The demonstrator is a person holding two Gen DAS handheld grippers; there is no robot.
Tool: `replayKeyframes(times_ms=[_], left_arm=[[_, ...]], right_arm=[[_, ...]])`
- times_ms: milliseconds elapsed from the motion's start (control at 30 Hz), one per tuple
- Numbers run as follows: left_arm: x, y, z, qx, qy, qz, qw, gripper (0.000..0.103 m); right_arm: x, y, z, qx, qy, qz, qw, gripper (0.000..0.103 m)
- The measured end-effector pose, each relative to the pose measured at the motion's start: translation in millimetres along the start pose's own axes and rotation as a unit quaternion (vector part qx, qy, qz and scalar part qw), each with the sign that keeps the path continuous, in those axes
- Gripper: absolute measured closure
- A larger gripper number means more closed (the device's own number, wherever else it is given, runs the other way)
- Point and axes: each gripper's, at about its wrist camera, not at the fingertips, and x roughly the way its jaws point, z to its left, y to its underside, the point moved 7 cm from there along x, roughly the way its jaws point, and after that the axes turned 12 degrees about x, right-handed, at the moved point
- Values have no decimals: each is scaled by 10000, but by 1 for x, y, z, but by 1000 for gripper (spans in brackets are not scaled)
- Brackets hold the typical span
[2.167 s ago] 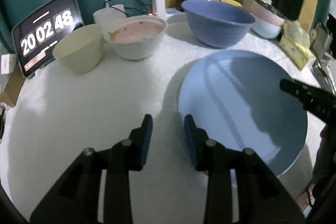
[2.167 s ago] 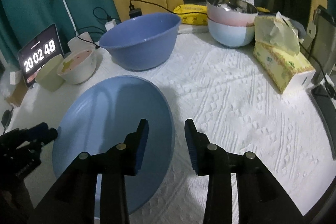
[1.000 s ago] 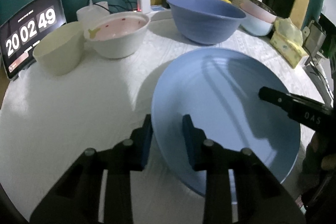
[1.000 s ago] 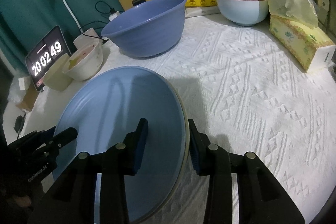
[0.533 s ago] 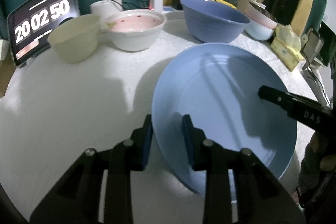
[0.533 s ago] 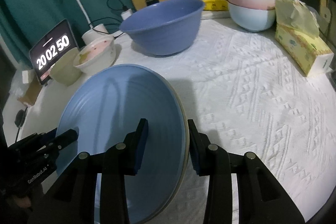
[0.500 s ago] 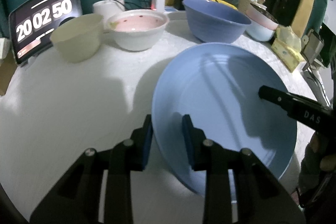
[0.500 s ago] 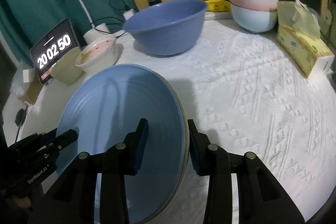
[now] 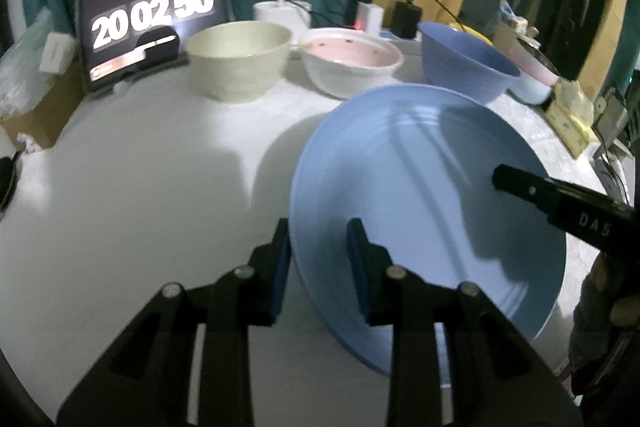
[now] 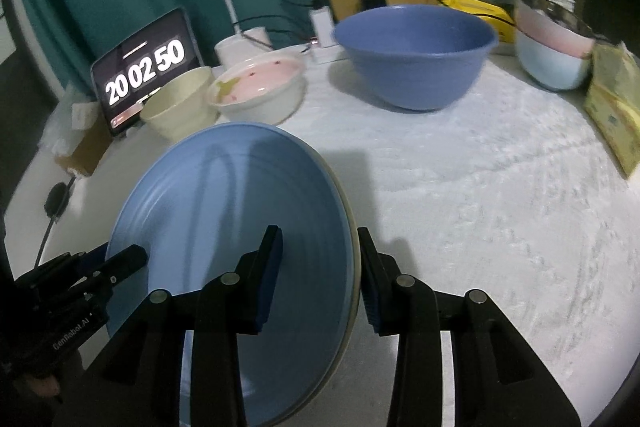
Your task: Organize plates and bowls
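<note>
Fingers (image 9: 282,259) of both grippers clenched on the round pale-blue ridged plate (image 9: 420,187), opposite rims, so I carry it level.

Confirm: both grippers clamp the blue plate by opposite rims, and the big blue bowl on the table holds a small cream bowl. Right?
Not quite. The blue bowl is empty, as the right wrist view shows; the cream bowl stands apart on the table, beside the pink-lined bowl. The rest holds: the left gripper and right gripper clamp the plate by opposite rims.
</note>
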Motion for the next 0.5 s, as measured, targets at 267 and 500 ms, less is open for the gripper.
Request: replayKeyframes(times_ms=[267, 500], left_arm=[[-4, 10, 42, -296, -200, -13, 9994, 74], [-3, 16, 77, -482, -351, 7, 9982, 74]], right_arm=[[21, 1, 45, -280, -155, 156, 9994, 64], [41, 4, 75, -411, -292, 306, 9983, 64]])
